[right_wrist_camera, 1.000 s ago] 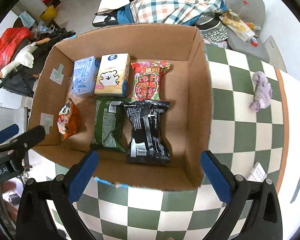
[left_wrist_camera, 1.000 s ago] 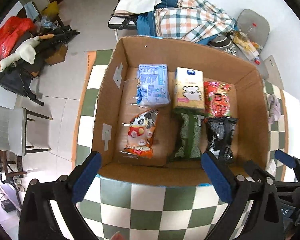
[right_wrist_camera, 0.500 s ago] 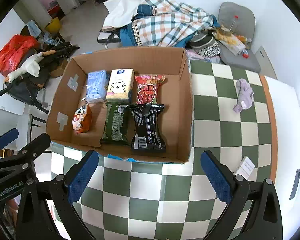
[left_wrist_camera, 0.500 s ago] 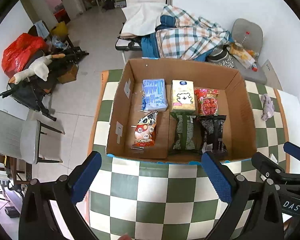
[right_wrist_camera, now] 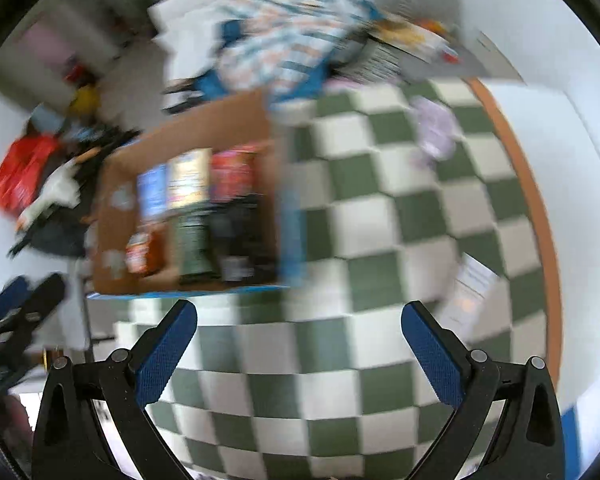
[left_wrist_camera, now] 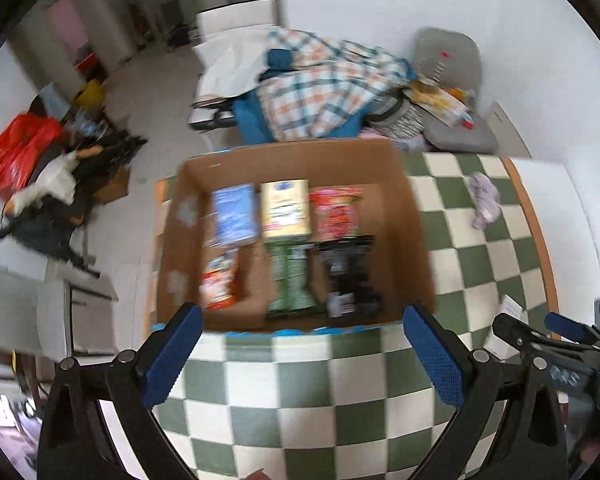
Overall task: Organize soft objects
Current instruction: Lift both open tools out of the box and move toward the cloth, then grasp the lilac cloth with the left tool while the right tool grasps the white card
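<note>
Both grippers have been drawn back and up from the cardboard box [left_wrist_camera: 296, 240], so more of the checkered table [left_wrist_camera: 300, 392] is now seen in front of it. Six soft packets are laid in two rows inside the box, which suggests most of the sorting is done. A crumpled cloth [left_wrist_camera: 485, 205] is left on the table, well to the right of the box. The jaws of the left gripper [left_wrist_camera: 300, 360] and right gripper [right_wrist_camera: 300, 356] are held wide apart and empty.

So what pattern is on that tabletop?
Green and white checks on the tabletop, sharpest in the left wrist view.
</note>
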A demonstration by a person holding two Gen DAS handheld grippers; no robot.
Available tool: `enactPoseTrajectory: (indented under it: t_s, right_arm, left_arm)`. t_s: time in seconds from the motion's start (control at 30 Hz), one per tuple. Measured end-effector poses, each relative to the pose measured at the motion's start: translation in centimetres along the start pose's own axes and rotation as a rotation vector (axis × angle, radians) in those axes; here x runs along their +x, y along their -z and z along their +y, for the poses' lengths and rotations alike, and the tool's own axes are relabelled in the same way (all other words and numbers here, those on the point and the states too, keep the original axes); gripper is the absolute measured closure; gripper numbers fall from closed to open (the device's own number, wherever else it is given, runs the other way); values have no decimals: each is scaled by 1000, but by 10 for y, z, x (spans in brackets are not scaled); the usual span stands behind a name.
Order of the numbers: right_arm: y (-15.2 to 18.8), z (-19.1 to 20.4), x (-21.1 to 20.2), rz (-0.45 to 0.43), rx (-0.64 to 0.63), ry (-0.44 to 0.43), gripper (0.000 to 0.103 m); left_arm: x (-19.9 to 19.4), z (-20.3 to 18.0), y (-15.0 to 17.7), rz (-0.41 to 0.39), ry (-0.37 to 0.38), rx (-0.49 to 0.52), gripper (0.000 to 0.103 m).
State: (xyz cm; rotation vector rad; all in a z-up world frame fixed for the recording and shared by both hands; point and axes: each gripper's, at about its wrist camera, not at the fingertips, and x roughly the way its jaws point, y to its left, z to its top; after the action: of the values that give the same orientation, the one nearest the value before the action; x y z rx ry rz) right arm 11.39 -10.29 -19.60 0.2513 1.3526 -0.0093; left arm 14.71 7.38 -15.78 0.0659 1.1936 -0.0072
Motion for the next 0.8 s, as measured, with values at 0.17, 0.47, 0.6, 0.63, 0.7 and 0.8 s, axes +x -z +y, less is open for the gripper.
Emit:
enactPoseTrajectory:
  t_s: [0.17,0.47,0.6,0.63,0.7,0.8]
  right_arm:
    - [-3,-108,47,74,209,130,0]
    - [7,-215,154,288,435,127,0]
    - [9,-207,171,312,372,197,15]
    - [7,-204,169,297,346,221,19]
    - [1,-203,161,263,313,230,43]
    - [-15,-217,156,270,279,232,43]
  left_arm:
    - [33,-82,-22,31,-24,131,0]
    - [103,-176,-54,162,-44,242,0]
    - [131,-197,-76,244,49,182,1]
    - [137,-203,-84,256,82,164,1]
    - [149,-216,-98,270,129,143,1]
    - [176,-244,-121,307,165,140,10]
